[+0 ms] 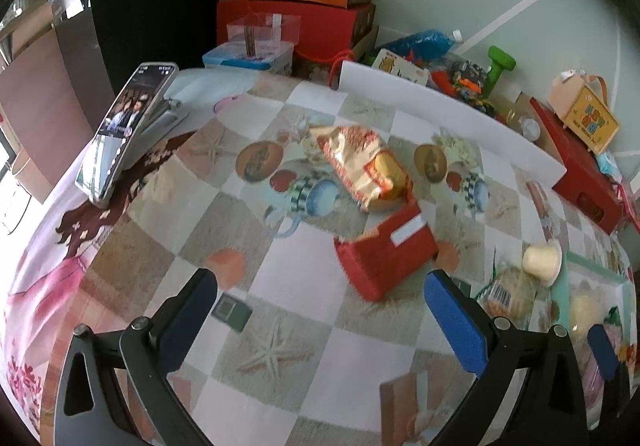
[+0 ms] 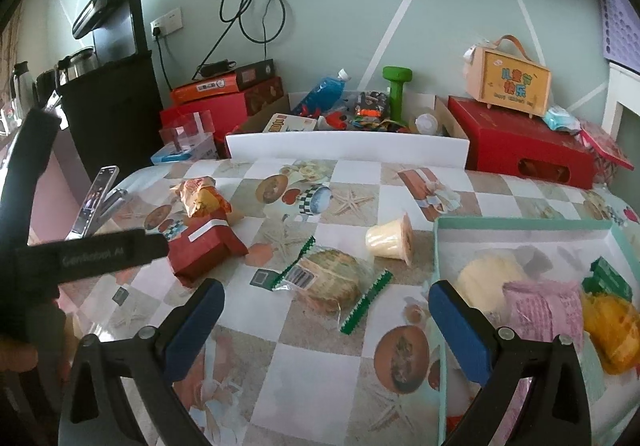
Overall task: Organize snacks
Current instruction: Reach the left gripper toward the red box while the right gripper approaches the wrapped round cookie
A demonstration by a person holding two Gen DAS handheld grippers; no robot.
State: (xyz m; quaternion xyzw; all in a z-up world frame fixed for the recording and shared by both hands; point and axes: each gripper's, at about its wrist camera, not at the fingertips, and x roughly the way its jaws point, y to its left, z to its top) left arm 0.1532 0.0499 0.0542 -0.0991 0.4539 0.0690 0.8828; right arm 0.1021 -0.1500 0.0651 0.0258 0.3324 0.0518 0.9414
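Note:
My left gripper is open and empty, just short of a red snack box with an orange-gold snack bag behind it. My right gripper is open and empty, just short of a round cake in a clear green-edged wrapper. A cream pudding cup lies on its side beyond it. A mint-rimmed tray at the right holds a pink packet, a yellow packet and a cream item. The red box and the bag show at the left.
A phone on a stand stands at the table's left. A white board lines the far edge, with boxes, a green dumbbell and clutter behind. The left gripper's black body reaches in at the left.

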